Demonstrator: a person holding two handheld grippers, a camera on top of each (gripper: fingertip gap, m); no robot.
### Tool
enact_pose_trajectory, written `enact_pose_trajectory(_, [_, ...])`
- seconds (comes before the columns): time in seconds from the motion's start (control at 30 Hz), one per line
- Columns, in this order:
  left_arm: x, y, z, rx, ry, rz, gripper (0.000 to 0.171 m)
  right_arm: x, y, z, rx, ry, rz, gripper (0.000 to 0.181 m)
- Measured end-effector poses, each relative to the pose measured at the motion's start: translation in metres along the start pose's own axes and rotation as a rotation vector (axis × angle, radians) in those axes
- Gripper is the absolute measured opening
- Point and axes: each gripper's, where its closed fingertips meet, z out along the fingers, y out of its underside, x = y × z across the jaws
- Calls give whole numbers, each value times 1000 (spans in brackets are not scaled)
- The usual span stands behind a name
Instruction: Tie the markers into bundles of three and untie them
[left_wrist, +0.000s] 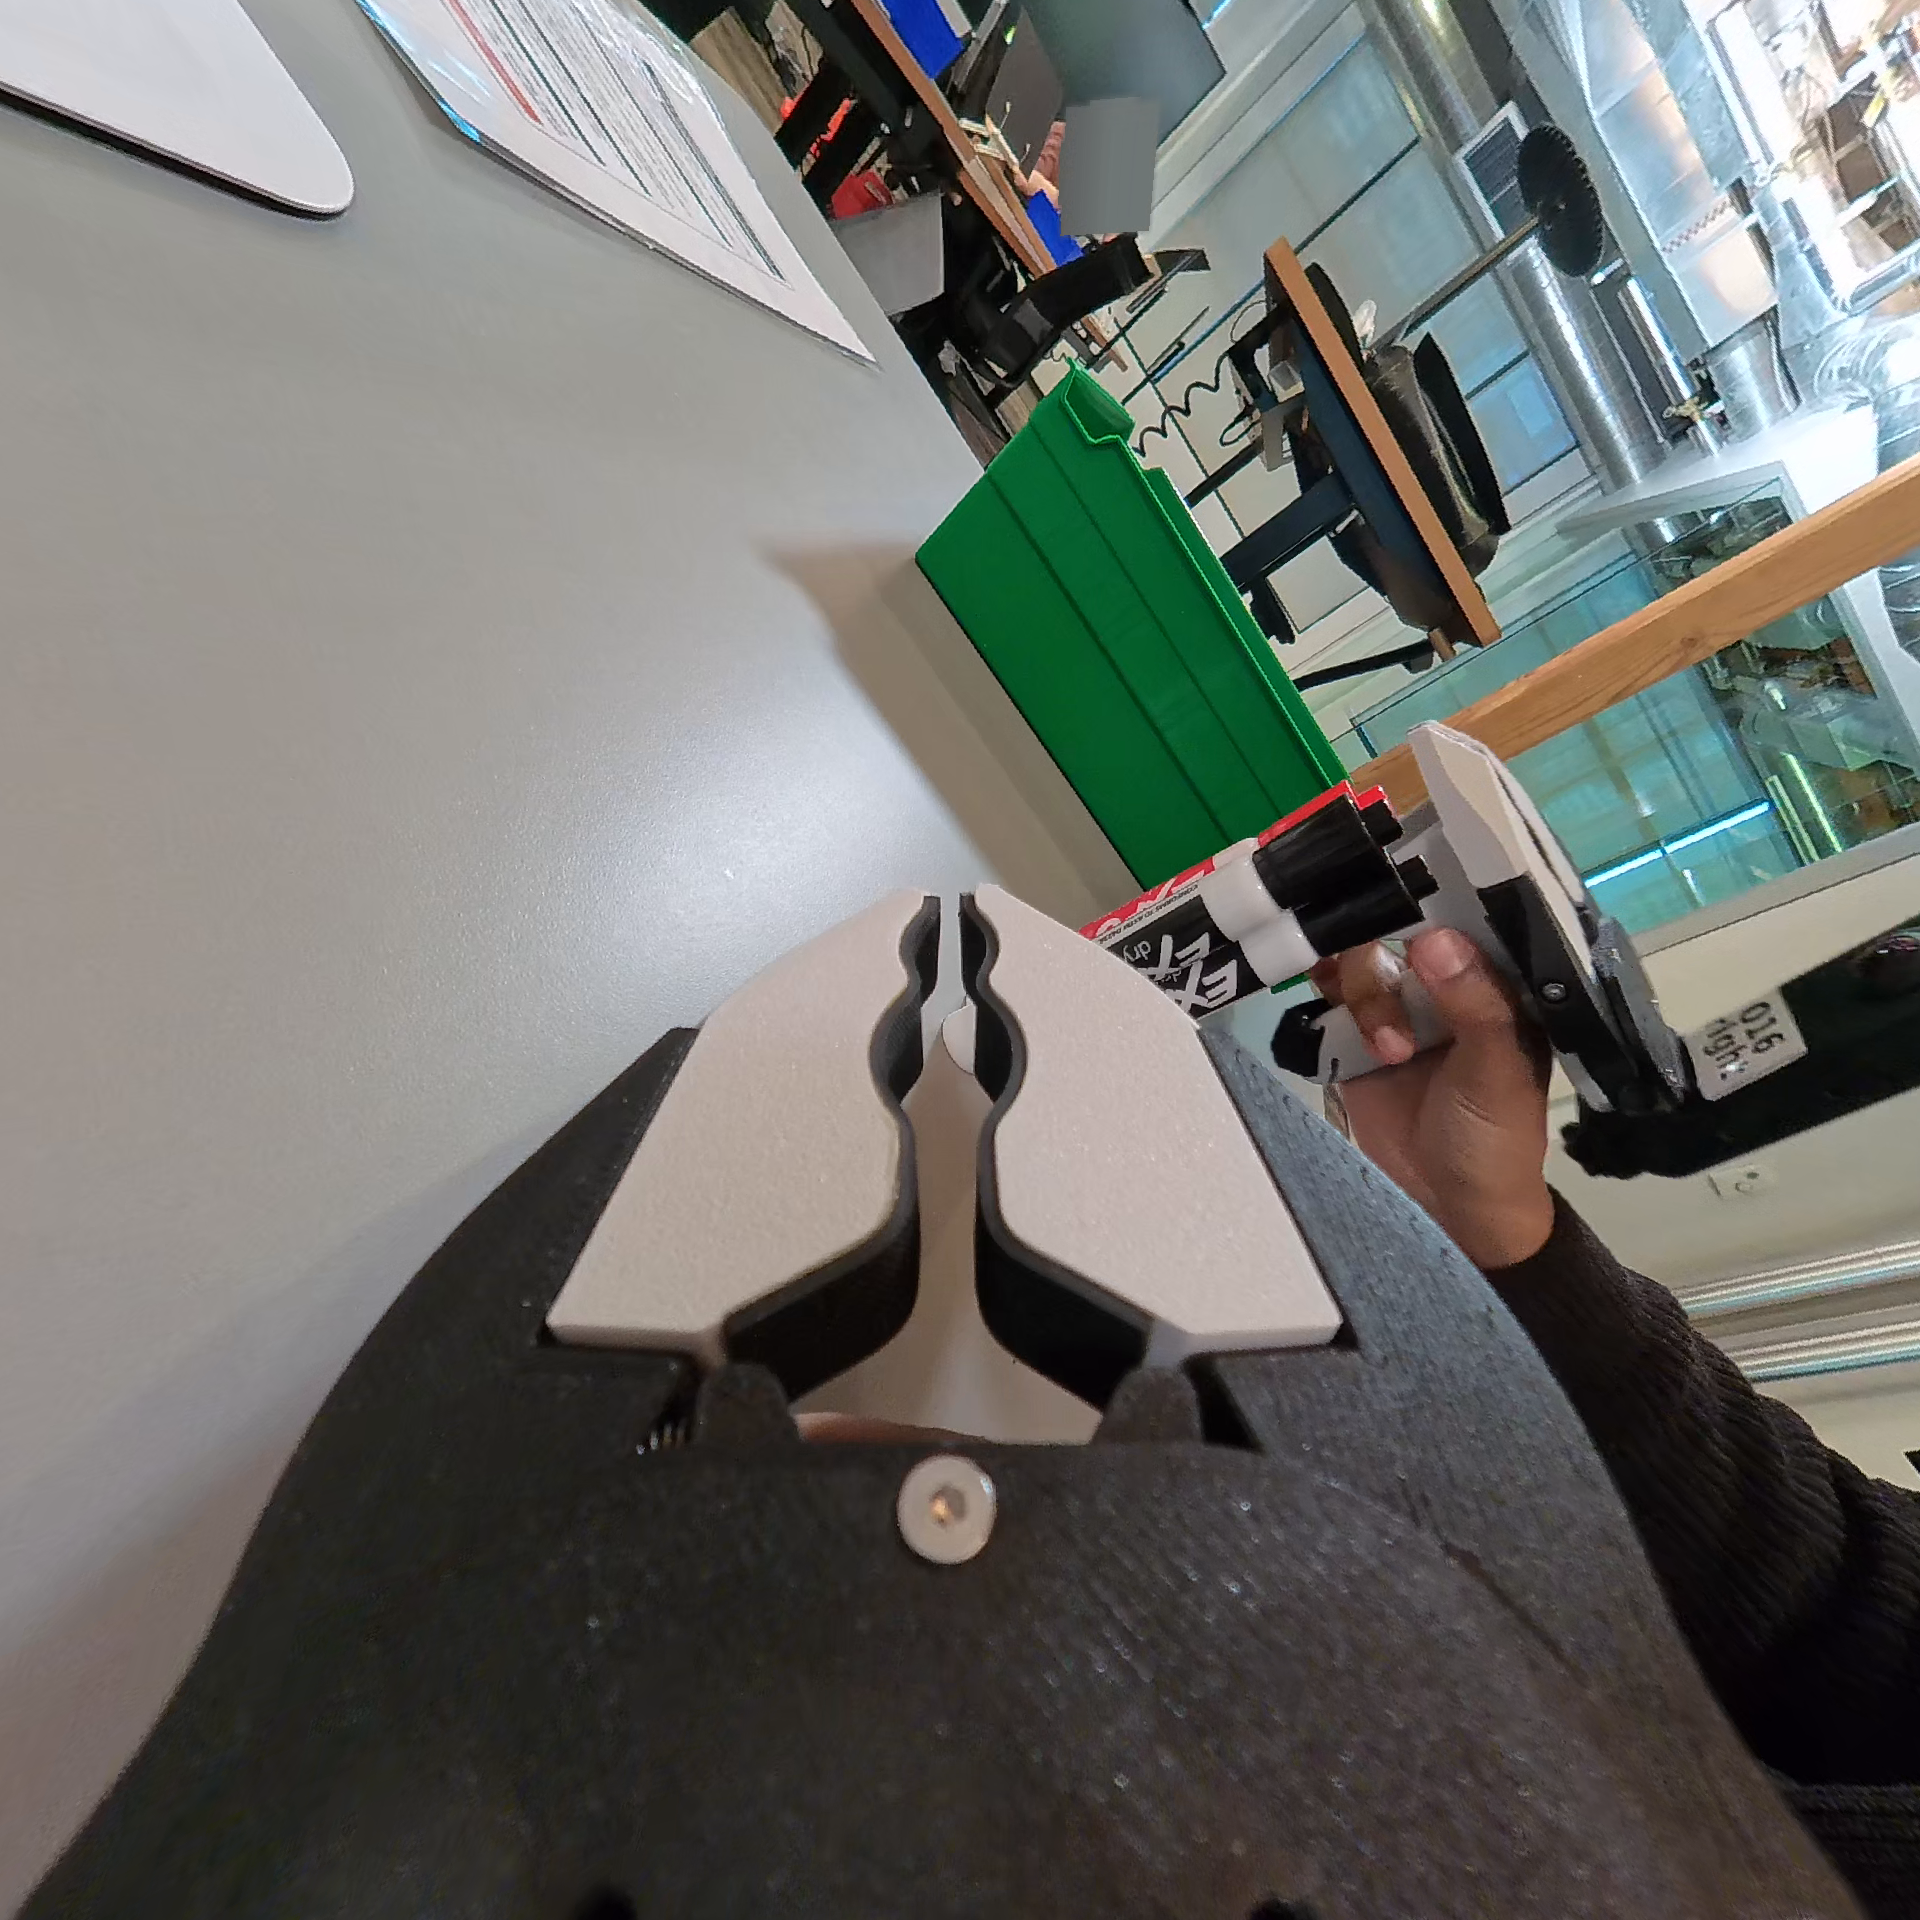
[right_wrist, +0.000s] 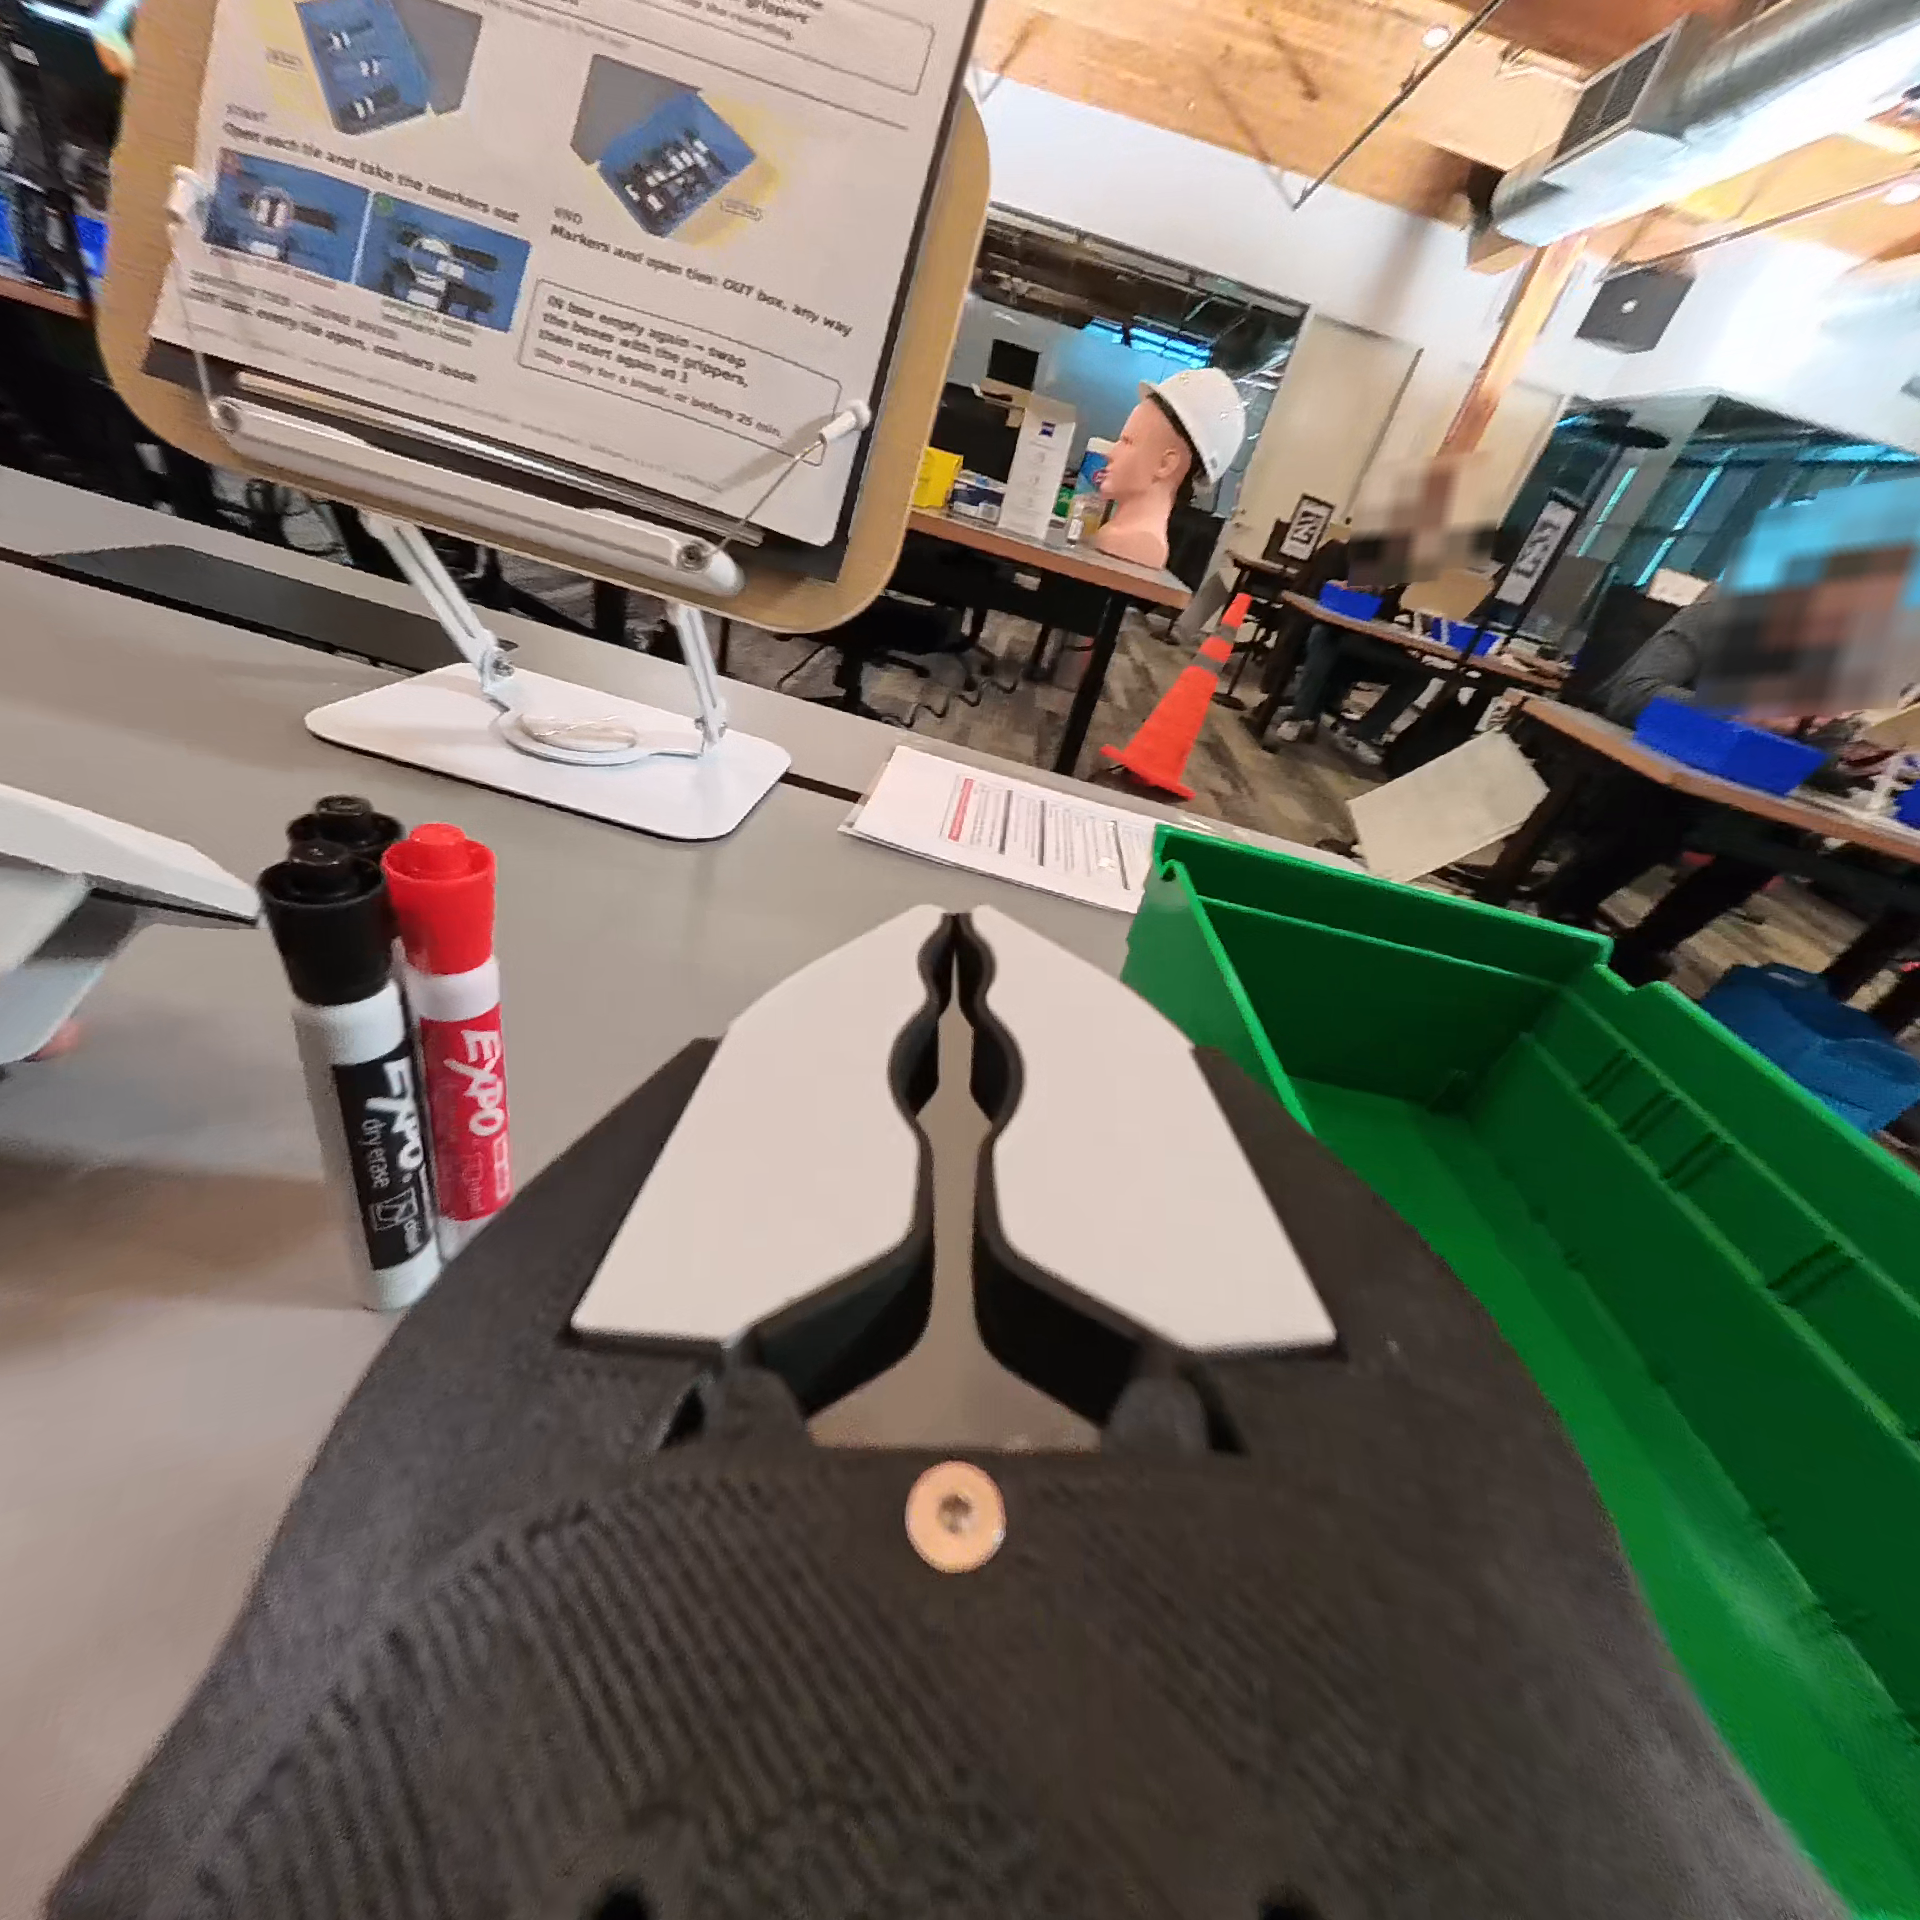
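Note:
Three markers (right_wrist: 395, 1039), two black and one red, stand upright together on the grey table (right_wrist: 623, 935), just left of my right gripper (right_wrist: 954, 920). That gripper is shut with nothing visible between its fingers. In the left wrist view the same markers (left_wrist: 1278, 904) lie between my left gripper (left_wrist: 951, 904) and the right gripper (left_wrist: 1475, 821), which a hand (left_wrist: 1455, 1091) holds. My left gripper is shut on a thin white tie strip (left_wrist: 958, 1029) that shows in the narrow gap between its fingers. One left finger (right_wrist: 125, 862) shows at the left edge of the right wrist view.
A green bin (right_wrist: 1558, 1143) stands open on the table right of my right gripper; it also shows in the left wrist view (left_wrist: 1122, 665). A document stand (right_wrist: 540, 312) on a white base (right_wrist: 551, 748) and a printed sheet (right_wrist: 1018, 831) are farther back. Tip to tip, the grippers are about 20 cm apart.

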Motion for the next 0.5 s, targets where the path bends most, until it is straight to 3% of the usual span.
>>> enact_pose_trajectory(0.13, [0,0,0,0,1,-1,5,-12,-9,1,-5,-30,19,0])
enact_pose_trajectory(0.3, [0,0,0,0,0,-1,6,-6,-4,2,7,109,-64,0])
enact_pose_trajectory(0.5, [0,0,0,-1,0,-2,6,-1,-22,-8,157,195,-137,0])
